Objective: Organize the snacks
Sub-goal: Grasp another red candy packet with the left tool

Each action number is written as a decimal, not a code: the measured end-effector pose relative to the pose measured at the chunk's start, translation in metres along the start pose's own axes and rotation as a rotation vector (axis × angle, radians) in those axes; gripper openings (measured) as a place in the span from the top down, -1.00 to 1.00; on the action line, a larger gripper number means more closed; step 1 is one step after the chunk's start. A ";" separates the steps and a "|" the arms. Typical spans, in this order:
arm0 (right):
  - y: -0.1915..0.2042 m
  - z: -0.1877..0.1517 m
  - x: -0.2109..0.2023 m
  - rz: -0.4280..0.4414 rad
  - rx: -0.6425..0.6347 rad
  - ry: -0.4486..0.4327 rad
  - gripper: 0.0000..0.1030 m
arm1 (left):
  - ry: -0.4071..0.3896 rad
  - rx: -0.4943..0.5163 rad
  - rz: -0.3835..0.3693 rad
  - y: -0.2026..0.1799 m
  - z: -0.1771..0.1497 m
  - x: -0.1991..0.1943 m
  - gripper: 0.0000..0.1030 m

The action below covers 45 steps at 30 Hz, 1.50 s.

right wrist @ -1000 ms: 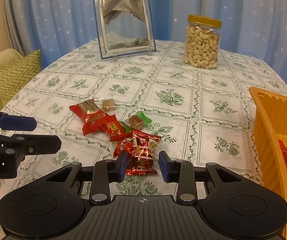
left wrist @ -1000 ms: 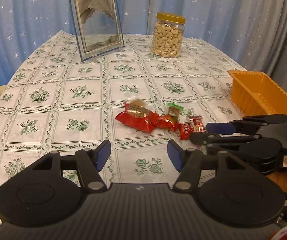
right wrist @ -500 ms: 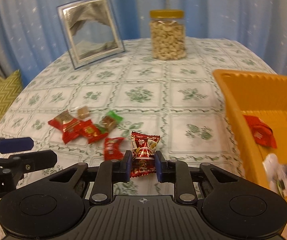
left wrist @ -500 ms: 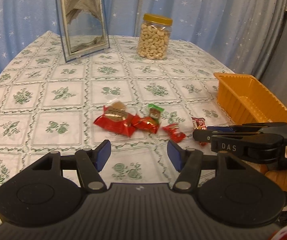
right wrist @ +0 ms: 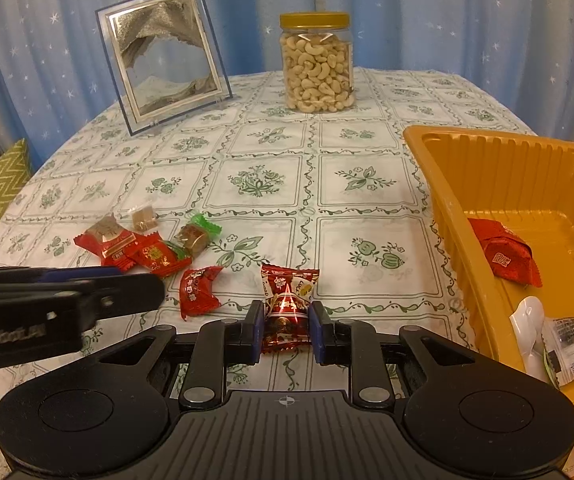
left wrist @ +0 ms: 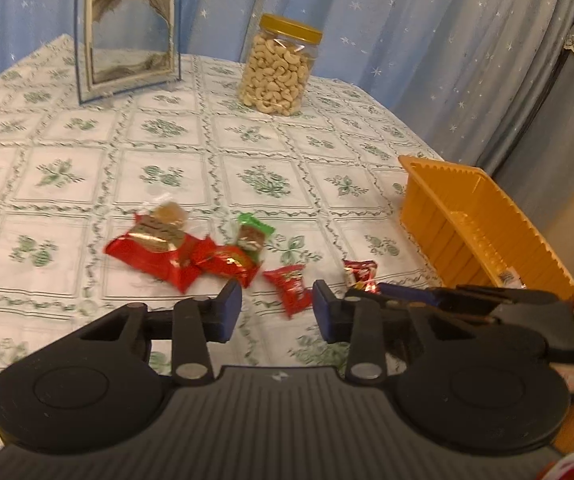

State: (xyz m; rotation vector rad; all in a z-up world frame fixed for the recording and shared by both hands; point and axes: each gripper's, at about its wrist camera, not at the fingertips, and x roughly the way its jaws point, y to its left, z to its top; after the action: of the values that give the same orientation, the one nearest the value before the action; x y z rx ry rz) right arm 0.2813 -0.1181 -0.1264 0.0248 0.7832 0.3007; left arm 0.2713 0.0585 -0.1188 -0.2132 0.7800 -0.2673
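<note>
Snacks were only partly sorted at this moment. In the right wrist view, the orange tray (right wrist: 439,184) at the right edge of the tabletop (right wrist: 367,148) already held a red packet (right wrist: 505,254), a white item and some clear-wrapped packets, so some of the work was done. The right gripper (right wrist: 286,330) was clamped on a red candy with a printed wrapper (right wrist: 287,308), which was just left of the tray and not yet over it. The left gripper (left wrist: 277,308) was closing its jaws around a small red candy (left wrist: 289,286) on the tabletop, with the pads on both sides but not yet pressing it, as far as I could see. Further left, a group was waiting: a big red packet (left wrist: 151,252), a second red candy (left wrist: 225,262), a green-wrapped sweet (left wrist: 253,236) and a small brown piece in clear wrap (left wrist: 167,212). I judged that about half remained. The cashew jar (left wrist: 281,70) and the picture frame (left wrist: 127,28) stood far at the back, untouched.
</note>
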 end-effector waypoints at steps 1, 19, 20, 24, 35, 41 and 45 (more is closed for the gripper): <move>-0.001 0.000 0.000 0.001 -0.001 -0.001 0.53 | 0.002 -0.001 -0.001 -0.002 0.000 0.003 0.37; 0.001 -0.002 -0.005 0.007 -0.018 0.014 0.53 | 0.042 0.022 0.039 -0.009 0.001 0.026 0.72; 0.001 -0.003 -0.007 0.010 -0.019 0.018 0.53 | 0.047 0.026 0.045 -0.008 0.000 0.023 0.72; 0.001 -0.006 -0.015 0.031 -0.022 0.041 0.53 | 0.088 0.040 0.066 -0.002 -0.010 0.001 0.73; 0.028 -0.049 -0.058 0.119 -0.089 0.114 0.53 | 0.149 0.064 0.103 0.003 -0.060 -0.066 0.73; 0.033 -0.059 -0.064 0.105 -0.113 0.080 0.52 | 0.098 0.089 0.154 -0.004 -0.072 -0.066 0.64; 0.034 -0.060 -0.063 0.101 -0.118 0.060 0.52 | 0.062 0.118 0.179 -0.010 -0.076 -0.064 0.61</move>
State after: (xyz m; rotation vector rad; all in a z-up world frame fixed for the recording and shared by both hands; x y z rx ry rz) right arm 0.1886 -0.1087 -0.1214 -0.0562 0.8237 0.4447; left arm 0.1720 0.0624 -0.1266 -0.0235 0.8368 -0.1500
